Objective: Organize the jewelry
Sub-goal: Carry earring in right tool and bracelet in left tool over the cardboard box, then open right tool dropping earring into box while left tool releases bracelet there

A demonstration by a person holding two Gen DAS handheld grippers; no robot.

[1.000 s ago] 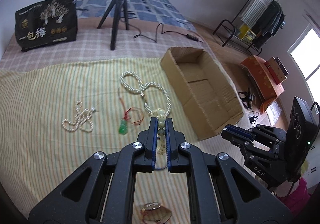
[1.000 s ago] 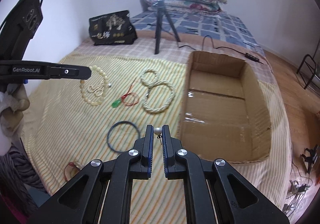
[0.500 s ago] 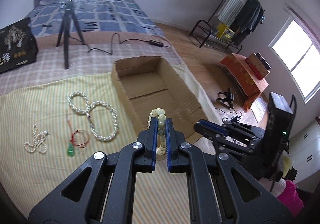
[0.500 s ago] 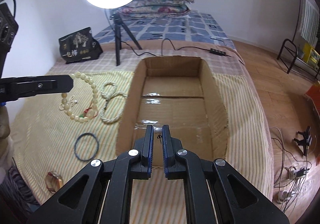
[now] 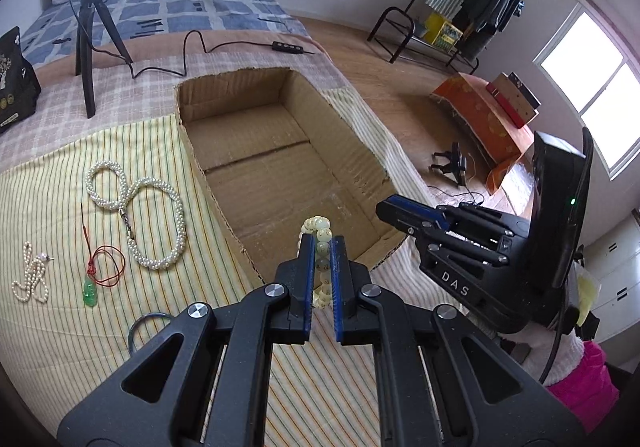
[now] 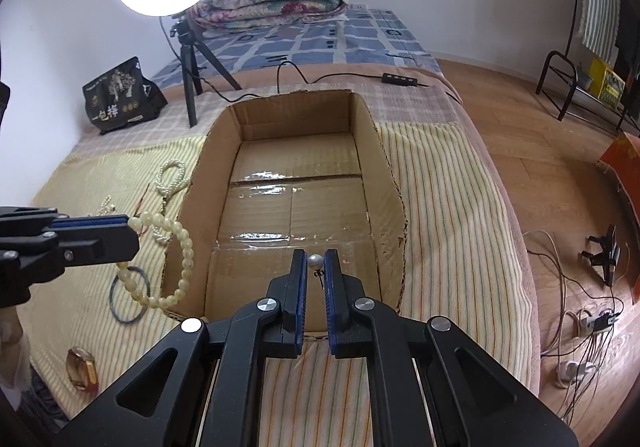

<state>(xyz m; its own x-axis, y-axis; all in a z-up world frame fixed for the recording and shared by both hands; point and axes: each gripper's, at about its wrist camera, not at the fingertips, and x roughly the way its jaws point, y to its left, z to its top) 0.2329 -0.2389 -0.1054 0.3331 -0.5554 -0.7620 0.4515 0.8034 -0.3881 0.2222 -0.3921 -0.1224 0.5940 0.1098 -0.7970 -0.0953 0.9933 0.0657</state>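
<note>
Step in hand — carrying two pieces to the cardboard box (image 6: 384,183), judged from both loads hanging at its near edge.

Left gripper (image 5: 322,243): clamped on a pale bead bracelet (image 6: 180,247), round cream-green beads, glossy, loop dangling just at the box's near left corner.

Right gripper (image 6: 316,263): pinched on a pearl earring (image 6: 315,260), single smooth white ball with a thin dark post, poised over the near wall.

Box: plain corrugated card, open top, taped floor seam shiny, nothing seen inside.

Next move, by judgement — ease both loads farther over the floor of the box, then part the tongs; small earring likely to bounce or roll.

Left on the striped cloth (image 5: 60,327): twisted pearl rope necklace (image 5: 136,207), small pearl strand (image 5: 30,279), green pendant on red cord (image 5: 91,293), dark thin bangle (image 6: 130,293), amber faceted ring (image 6: 82,369).
</note>
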